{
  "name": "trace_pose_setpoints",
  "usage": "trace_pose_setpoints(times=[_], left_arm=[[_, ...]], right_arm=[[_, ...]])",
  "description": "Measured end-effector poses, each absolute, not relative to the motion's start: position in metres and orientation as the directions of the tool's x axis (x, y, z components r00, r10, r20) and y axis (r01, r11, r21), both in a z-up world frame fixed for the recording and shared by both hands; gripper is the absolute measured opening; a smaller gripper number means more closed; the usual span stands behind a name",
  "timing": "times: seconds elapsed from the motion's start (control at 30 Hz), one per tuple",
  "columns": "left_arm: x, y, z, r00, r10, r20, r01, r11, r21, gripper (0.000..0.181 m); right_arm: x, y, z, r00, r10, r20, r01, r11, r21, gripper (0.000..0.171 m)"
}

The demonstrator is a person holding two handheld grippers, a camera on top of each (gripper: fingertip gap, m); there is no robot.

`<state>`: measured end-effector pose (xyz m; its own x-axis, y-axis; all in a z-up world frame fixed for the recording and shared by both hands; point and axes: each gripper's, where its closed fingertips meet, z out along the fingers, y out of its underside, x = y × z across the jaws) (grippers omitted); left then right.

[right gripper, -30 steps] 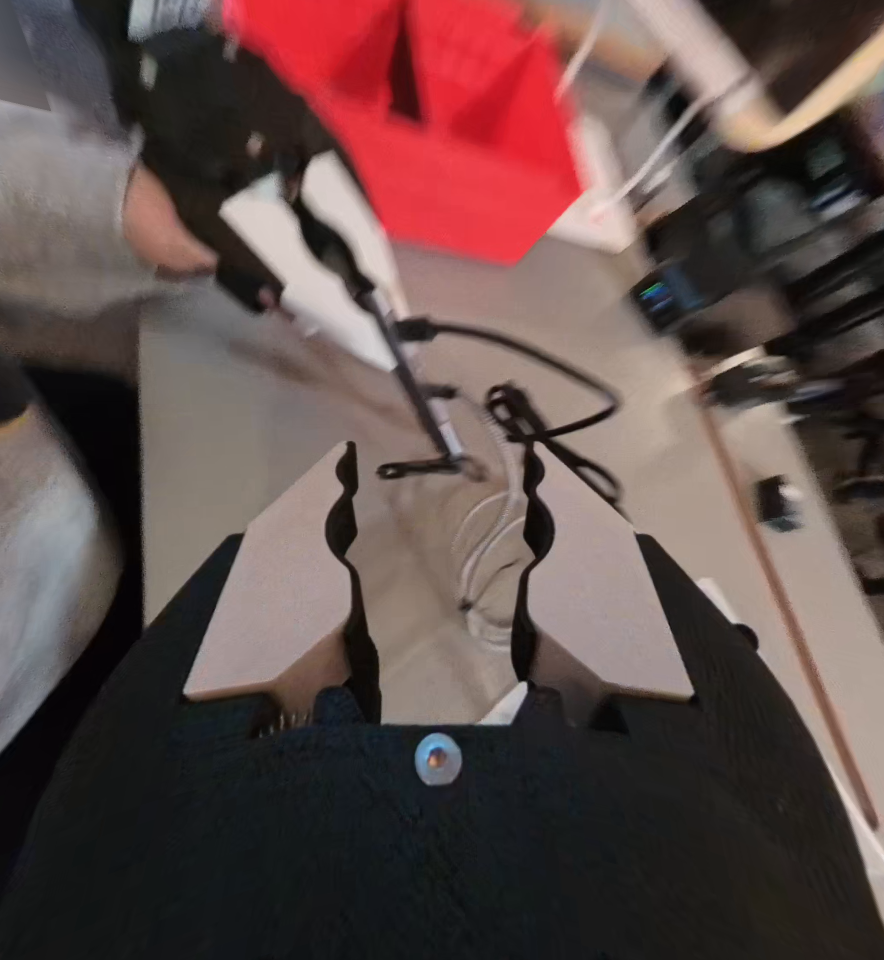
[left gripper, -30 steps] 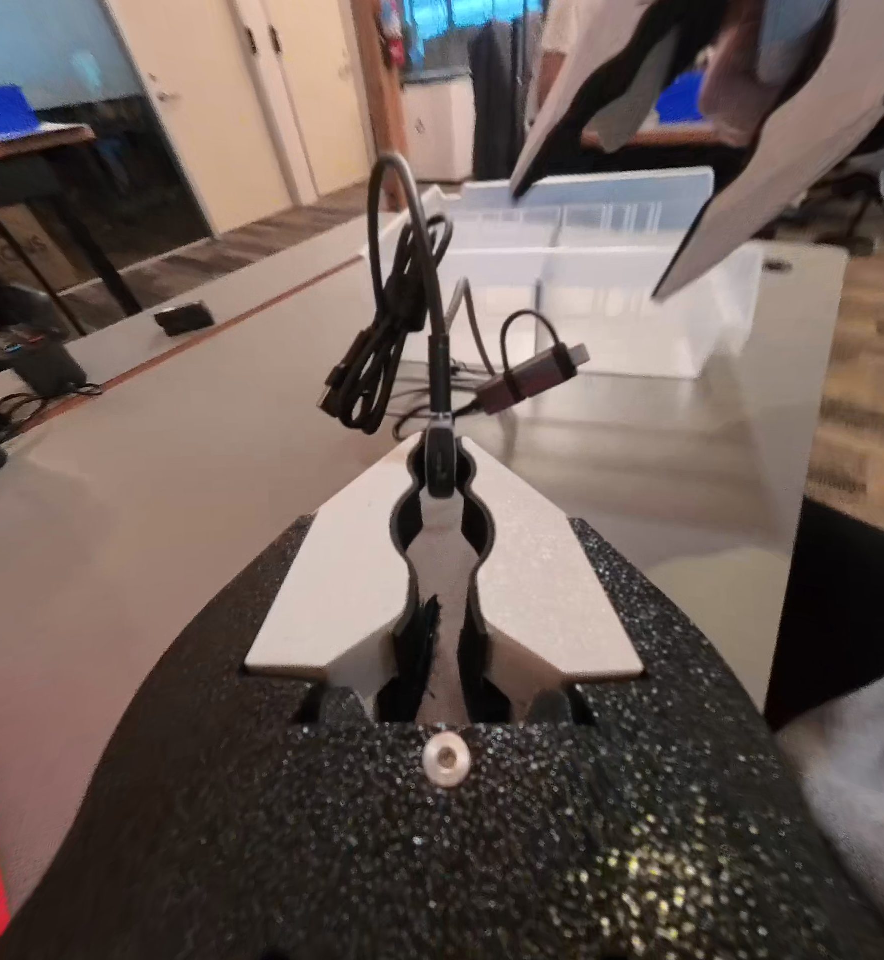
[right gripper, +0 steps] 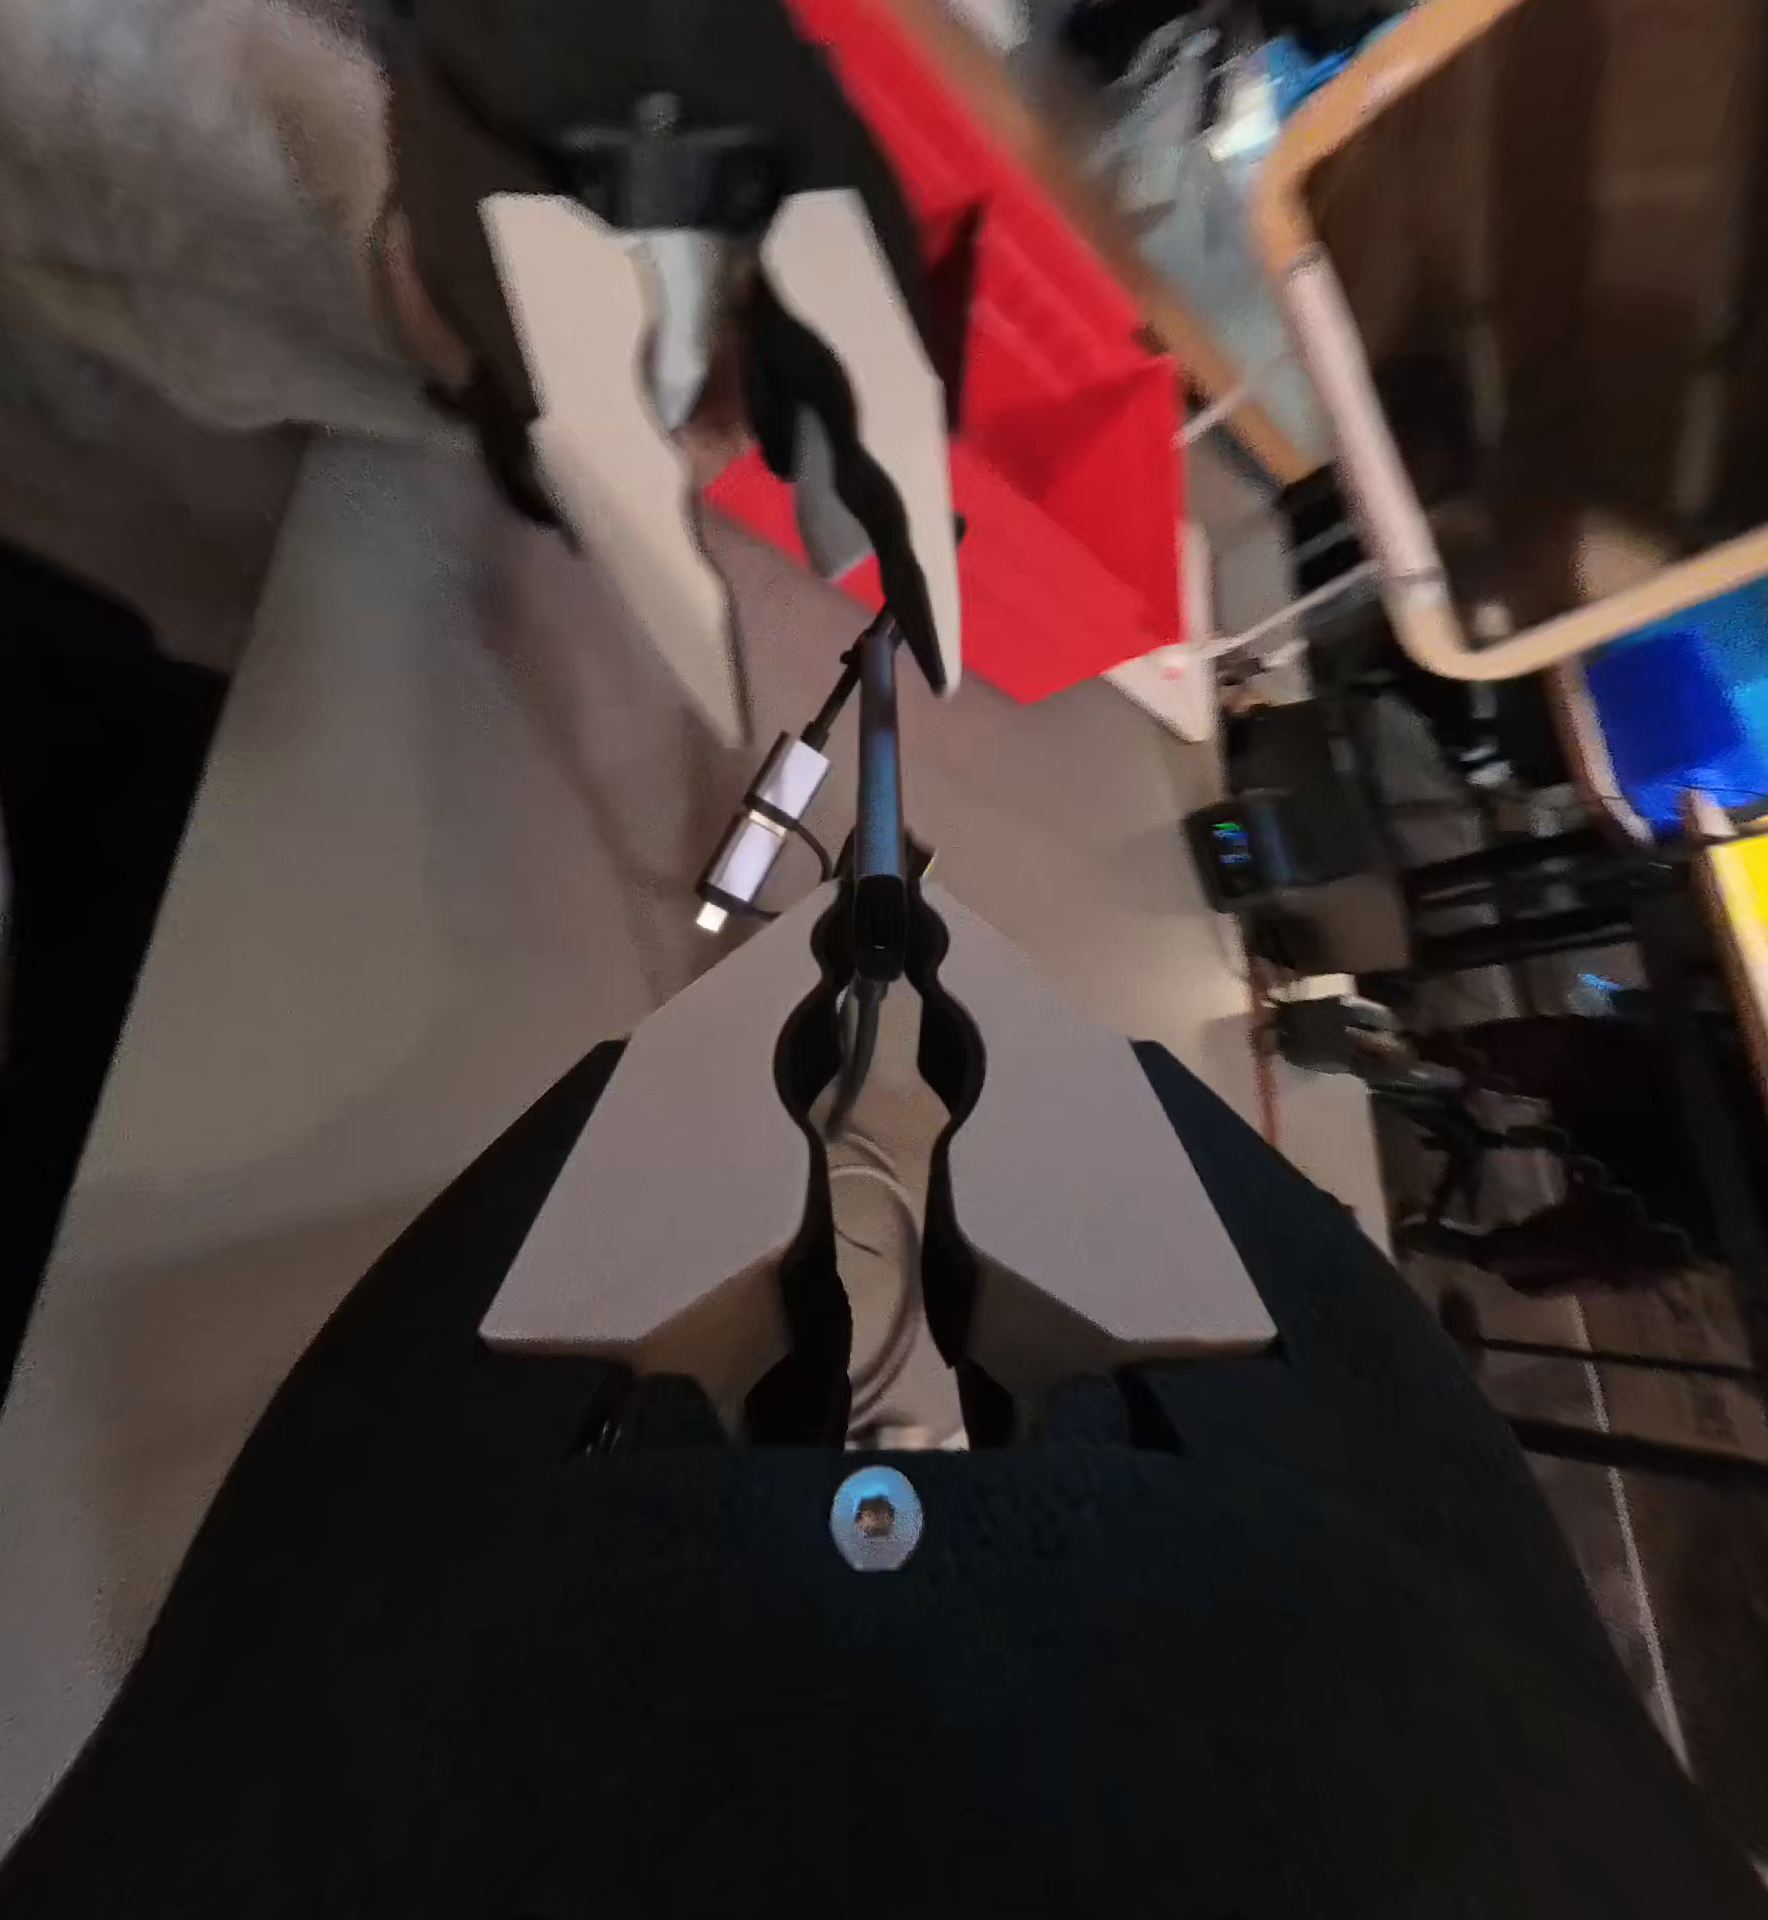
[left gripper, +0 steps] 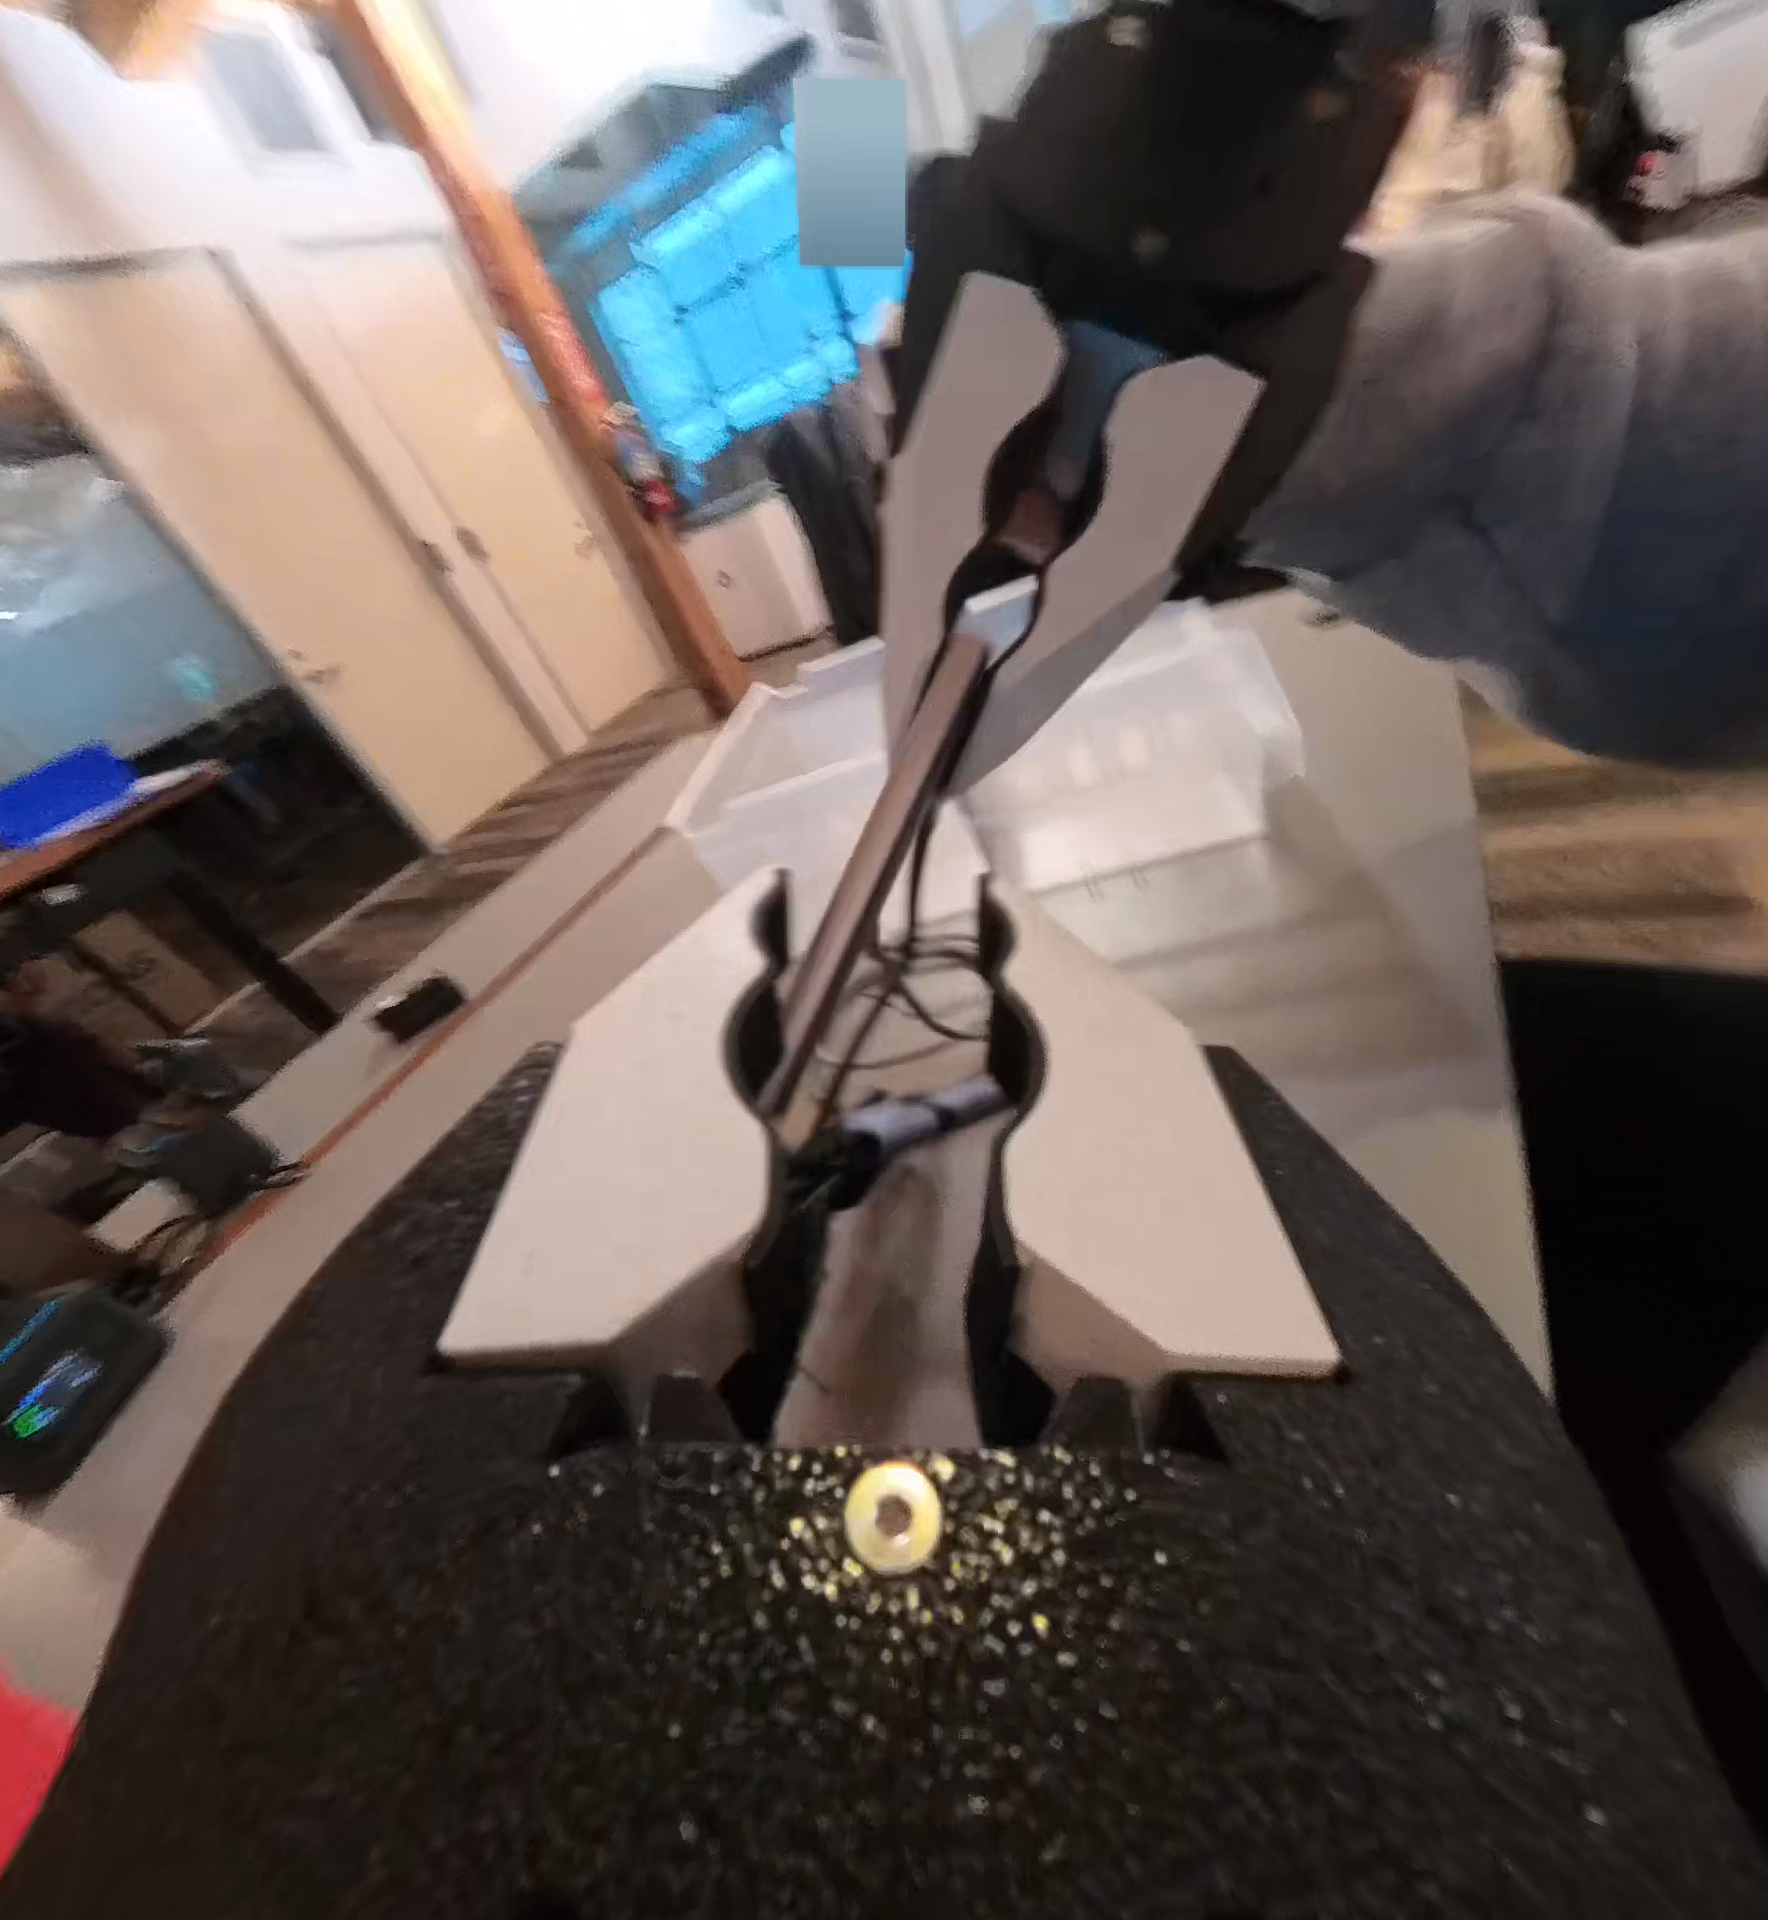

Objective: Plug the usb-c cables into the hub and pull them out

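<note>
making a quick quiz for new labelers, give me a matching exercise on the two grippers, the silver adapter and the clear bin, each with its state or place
Things:
1. left gripper
2. right gripper
3. silver adapter
4. clear bin

States or places:
a. shut on one end of the hub
b. stands on the table, behind the grippers
c. open, fingers on either side of the hub
d. dangles on a thin cable beside the hub

Pairs: 1-c, 2-a, 3-d, 4-b
</note>
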<state>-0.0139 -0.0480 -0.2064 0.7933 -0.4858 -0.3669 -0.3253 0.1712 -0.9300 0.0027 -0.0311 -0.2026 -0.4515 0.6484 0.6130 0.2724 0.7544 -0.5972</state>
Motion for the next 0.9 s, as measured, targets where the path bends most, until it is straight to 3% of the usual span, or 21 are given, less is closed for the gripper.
trace_pose_setpoints(times=[0.03, 0.1, 0.2, 0.6, 0.77, 0.9], left_arm=[[-0.022, -0.046, -0.197, 0.830, -0.424, -0.362, -0.310, 0.190, -0.932, 0.048], [-0.035, -0.047, -0.181, 0.881, -0.335, -0.335, -0.267, 0.231, -0.935, 0.067], [-0.042, -0.050, -0.172, 0.904, -0.304, -0.301, -0.224, 0.263, -0.939, 0.071], [-0.053, -0.036, -0.193, 0.933, -0.307, -0.189, -0.141, 0.172, -0.975, 0.069], [-0.054, -0.034, -0.196, 0.934, -0.308, -0.180, -0.137, 0.158, -0.978, 0.067], [-0.053, -0.033, -0.198, 0.932, -0.310, -0.186, -0.143, 0.157, -0.977, 0.067]], right_arm=[[0.005, -0.023, -0.186, -0.394, 0.673, 0.626, 0.249, 0.734, -0.632, 0.006], [0.013, -0.006, -0.150, -0.276, 0.706, 0.652, 0.192, 0.705, -0.683, 0.006], [0.030, 0.017, -0.097, -0.121, 0.718, 0.686, 0.110, 0.696, -0.709, 0.007], [0.084, 0.114, 0.067, 0.121, 0.640, 0.758, 0.071, 0.756, -0.650, 0.006], [0.098, 0.160, 0.068, 0.156, 0.647, 0.746, 0.134, 0.735, -0.665, 0.007], [0.109, 0.197, 0.009, 0.170, 0.681, 0.713, 0.199, 0.685, -0.701, 0.006]])
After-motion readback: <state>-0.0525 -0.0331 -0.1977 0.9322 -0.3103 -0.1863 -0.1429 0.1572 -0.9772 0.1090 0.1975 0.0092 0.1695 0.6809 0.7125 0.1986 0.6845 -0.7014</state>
